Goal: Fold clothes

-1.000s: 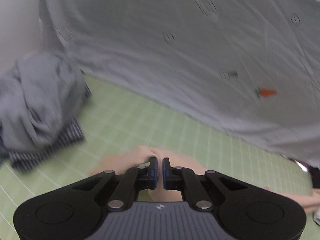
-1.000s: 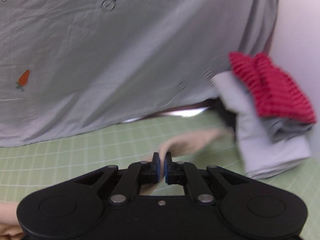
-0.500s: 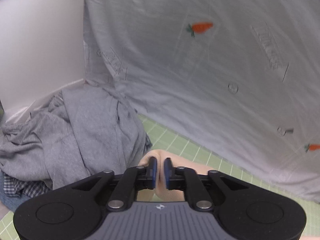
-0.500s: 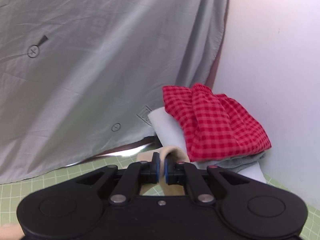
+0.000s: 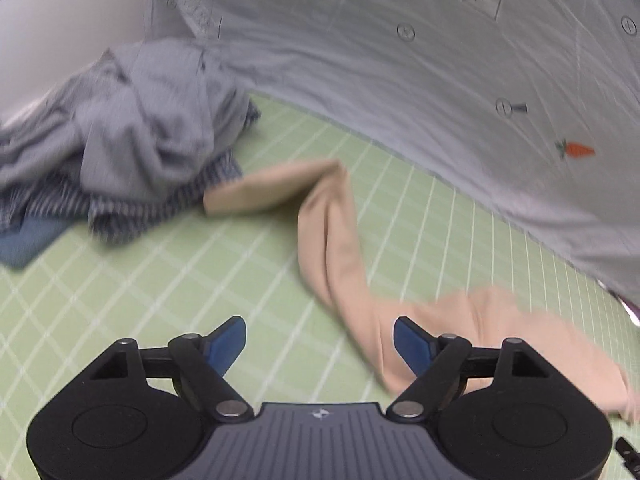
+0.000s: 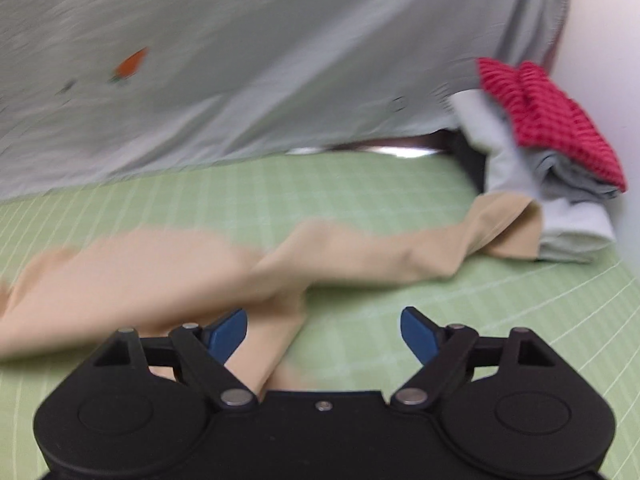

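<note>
A beige, long, thin garment (image 5: 332, 236) lies crumpled on the green grid mat (image 5: 168, 272). In the left wrist view one end reaches the grey pile and the rest runs down past the right finger. My left gripper (image 5: 320, 340) is open above the mat, holding nothing. In the right wrist view the same beige garment (image 6: 360, 252) stretches across the mat (image 6: 440, 300) to the folded stack. My right gripper (image 6: 324, 330) is open, its left finger over a beige fold, gripping nothing.
A heap of grey and striped clothes (image 5: 120, 132) sits at the left. A folded stack topped by a red checked cloth (image 6: 548, 124) stands at the right by a white wall. A grey carrot-print sheet (image 5: 440, 80) hangs behind the mat.
Both grippers were shut on the beige garment and have opened. The garment has dropped onto the mat, and both cameras have pulled back and tilted down.
</note>
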The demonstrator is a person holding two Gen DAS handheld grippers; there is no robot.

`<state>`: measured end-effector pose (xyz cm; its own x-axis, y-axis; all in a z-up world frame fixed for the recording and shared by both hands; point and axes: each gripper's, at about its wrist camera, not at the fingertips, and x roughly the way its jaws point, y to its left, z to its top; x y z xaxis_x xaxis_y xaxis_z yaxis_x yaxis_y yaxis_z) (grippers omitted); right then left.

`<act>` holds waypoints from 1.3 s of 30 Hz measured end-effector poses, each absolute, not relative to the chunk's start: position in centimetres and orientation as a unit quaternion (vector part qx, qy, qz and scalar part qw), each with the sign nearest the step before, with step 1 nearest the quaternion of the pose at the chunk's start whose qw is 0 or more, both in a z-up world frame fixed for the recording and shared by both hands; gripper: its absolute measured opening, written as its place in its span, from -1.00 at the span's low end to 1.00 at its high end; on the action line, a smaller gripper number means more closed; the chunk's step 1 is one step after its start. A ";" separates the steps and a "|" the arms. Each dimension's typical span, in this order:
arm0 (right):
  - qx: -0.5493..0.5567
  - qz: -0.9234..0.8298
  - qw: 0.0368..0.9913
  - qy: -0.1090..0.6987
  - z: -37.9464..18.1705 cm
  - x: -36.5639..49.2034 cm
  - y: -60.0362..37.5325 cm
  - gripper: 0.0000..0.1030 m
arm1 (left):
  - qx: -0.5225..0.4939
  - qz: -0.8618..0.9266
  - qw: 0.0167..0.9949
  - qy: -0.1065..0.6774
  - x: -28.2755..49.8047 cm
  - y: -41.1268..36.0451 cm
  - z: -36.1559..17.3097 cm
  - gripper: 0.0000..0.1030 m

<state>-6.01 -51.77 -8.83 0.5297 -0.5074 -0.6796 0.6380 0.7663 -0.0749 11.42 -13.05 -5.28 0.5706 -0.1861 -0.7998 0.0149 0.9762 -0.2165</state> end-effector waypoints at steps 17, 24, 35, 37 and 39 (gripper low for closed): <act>0.055 -0.224 0.873 0.431 -12.5 -6.3 -47.4 -0.55 | -0.104 -0.065 0.860 0.495 0.0 -10.0 -6.0 0.60; 0.257 -0.085 0.899 0.345 -6.6 -9.2 -48.1 -0.84 | -0.111 -0.059 0.855 0.503 -2.1 -10.0 -6.5 0.60; 0.401 -0.137 0.849 0.317 -7.2 -17.2 -52.4 -0.75 | -0.099 -0.078 0.846 0.517 -3.4 -12.5 -7.3 0.60; 0.393 -0.162 0.842 0.334 -7.9 -18.5 -52.7 -0.60 | -0.091 -0.089 0.843 0.522 -3.4 -13.5 -7.5 0.60; 0.384 -0.186 0.834 0.350 -8.7 -19.7 -53.0 -0.25 | -0.084 -0.100 0.839 0.528 -3.4 -14.6 -7.8 0.60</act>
